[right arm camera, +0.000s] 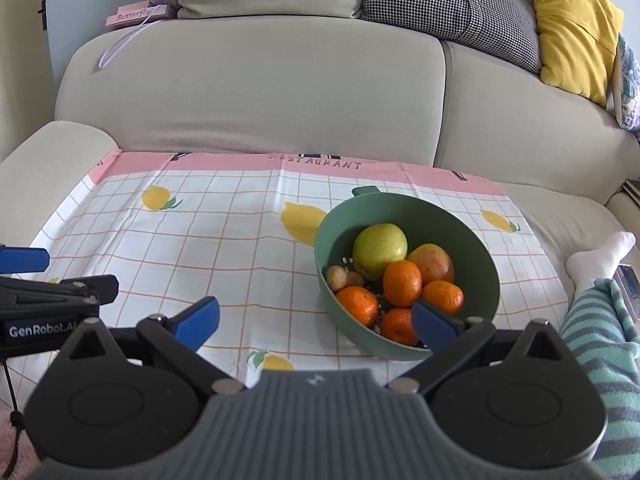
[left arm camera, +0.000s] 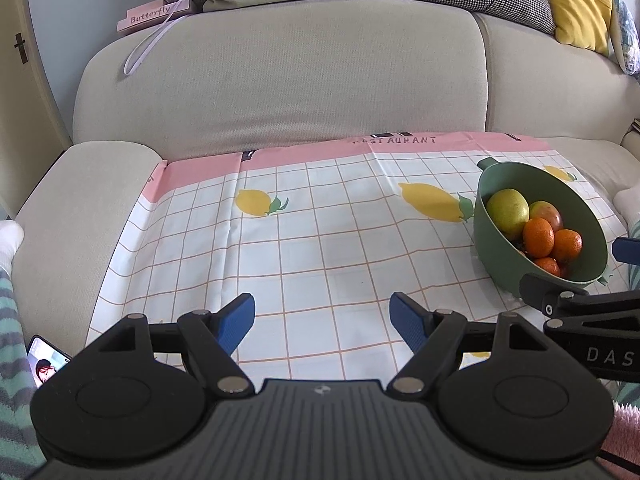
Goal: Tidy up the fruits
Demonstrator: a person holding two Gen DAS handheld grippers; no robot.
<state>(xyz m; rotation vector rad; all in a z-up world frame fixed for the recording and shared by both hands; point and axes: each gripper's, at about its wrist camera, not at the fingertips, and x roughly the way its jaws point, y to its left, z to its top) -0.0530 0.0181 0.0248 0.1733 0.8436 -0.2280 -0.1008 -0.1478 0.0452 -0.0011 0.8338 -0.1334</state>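
All the fruit in view, a yellow-green apple (right arm camera: 380,249), a reddish mango-like fruit (right arm camera: 434,264), four small orange mandarins (right arm camera: 402,282) and two brown nut-like pieces (right arm camera: 335,278), is gathered in the round green plastic bowl (right arm camera: 460,220) at about 1 o'clock on the lemon-printed checked cloth (right arm camera: 224,240). This fits either fruit already collected or fruit awaiting sorting, so no step is settled. The left gripper (left arm camera: 322,322) and the right gripper (right arm camera: 316,320) are both held released and empty; open cloth lies from 9 to 12 o'clock, bounded by the beige sofa back (right arm camera: 248,92).

Open right hand-held gripper (right arm camera: 316,322) before green bowl (right arm camera: 476,240) of fruit.
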